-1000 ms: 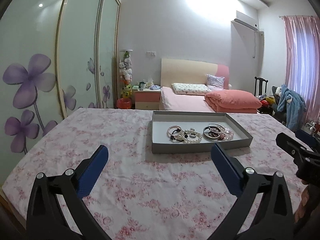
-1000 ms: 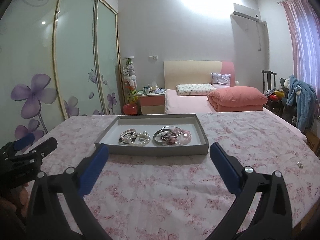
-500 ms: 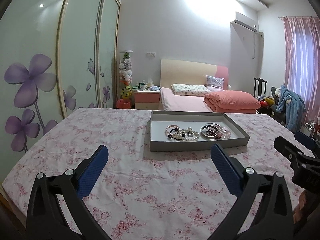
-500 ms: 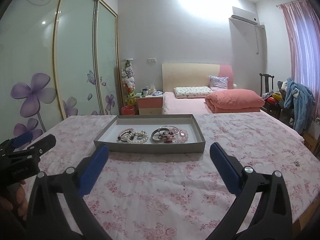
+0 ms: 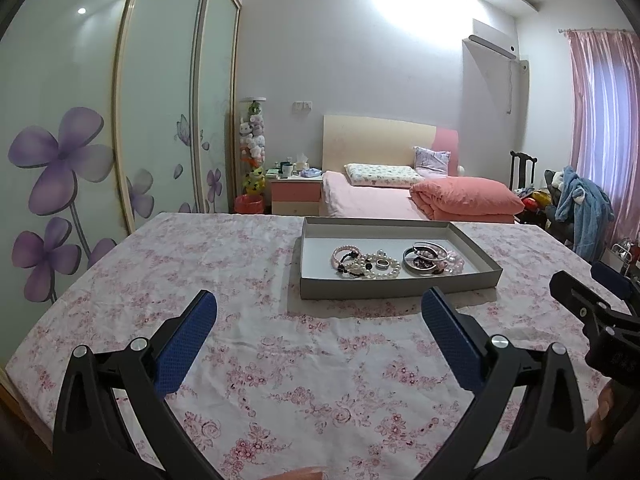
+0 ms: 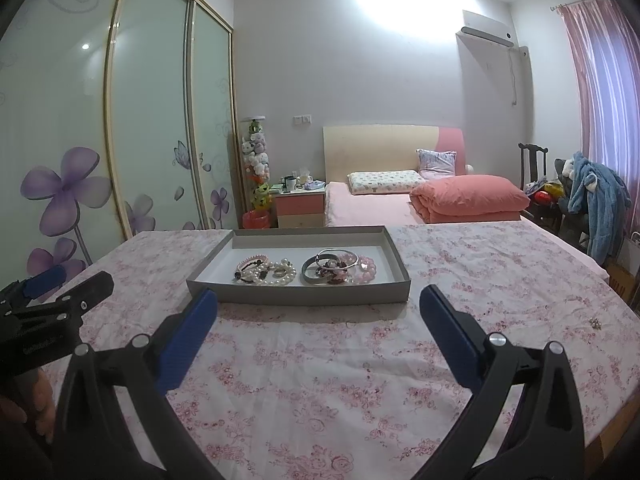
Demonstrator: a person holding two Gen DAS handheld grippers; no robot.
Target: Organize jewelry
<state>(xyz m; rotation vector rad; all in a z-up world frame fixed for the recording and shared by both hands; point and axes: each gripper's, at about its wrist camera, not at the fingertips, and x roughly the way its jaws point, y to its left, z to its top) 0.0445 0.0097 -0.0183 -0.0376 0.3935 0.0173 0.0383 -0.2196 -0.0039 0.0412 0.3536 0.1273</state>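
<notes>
A shallow grey tray sits on the flowered tablecloth ahead of both grippers. In it lie pearl and pink bead bracelets on the left and metal bangles with pink beads on the right. My left gripper is open and empty, short of the tray's near left side. My right gripper is open and empty, just short of the tray's front wall. A small shiny piece of jewelry lies loose on the cloth at the far right.
The table with its pink flowered cloth ends close at left and right. Behind it stand a pink bed, a nightstand and a wardrobe with flower doors. A chair with clothes stands at the right.
Both grippers have drawn back a little and risen, so the tray looks smaller and farther. Both stay open and empty. The jewelry has not moved.
</notes>
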